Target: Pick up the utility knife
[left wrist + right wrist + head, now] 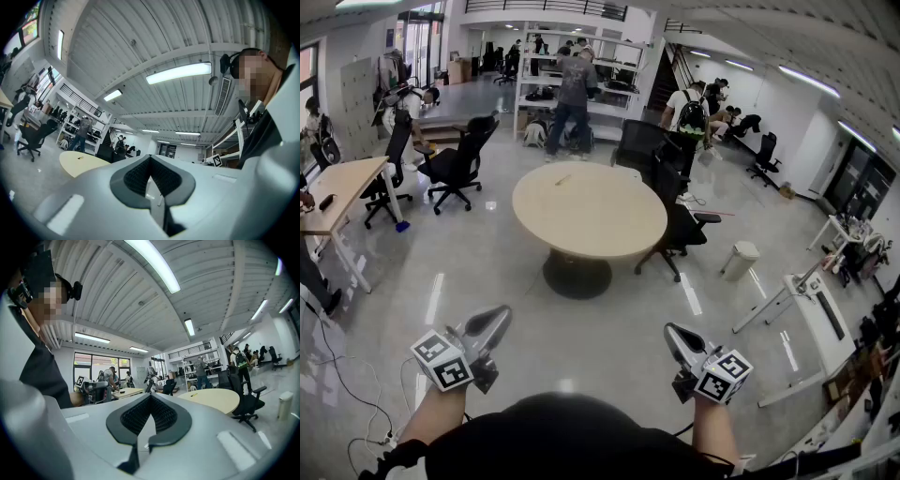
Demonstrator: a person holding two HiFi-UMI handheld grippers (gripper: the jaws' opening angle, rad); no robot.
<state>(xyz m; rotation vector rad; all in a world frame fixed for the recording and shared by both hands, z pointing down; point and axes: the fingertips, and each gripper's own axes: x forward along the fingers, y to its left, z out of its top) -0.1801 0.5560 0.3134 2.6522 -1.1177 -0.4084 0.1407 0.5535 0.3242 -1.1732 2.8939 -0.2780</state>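
The utility knife [563, 178] is lying on the far part of the round beige table [609, 230], well apart from both grippers. From the head view it is showing only as a slim yellowish sliver, set at a slant, with nothing else on the tabletop around it. In the left gripper view the utility knife [80, 157] is appearing as a tiny dark and yellow streak on the table [86, 164]. In the right gripper view the same knife [193, 394] is showing as a short yellow stroke on the table [220, 400]. Its blade and finer details are too small to make out.

The person is holding the left gripper [497, 317] at the near left and the right gripper [673, 332] at the near right. Both are hanging over the glossy grey floor [487, 262], short of the table. The left gripper [150, 161] is keeping its fingers clenched together on nothing. The right gripper [150, 398] is likewise pressing its fingers together, empty. Black office chairs [680, 225] are standing at the table's right side.
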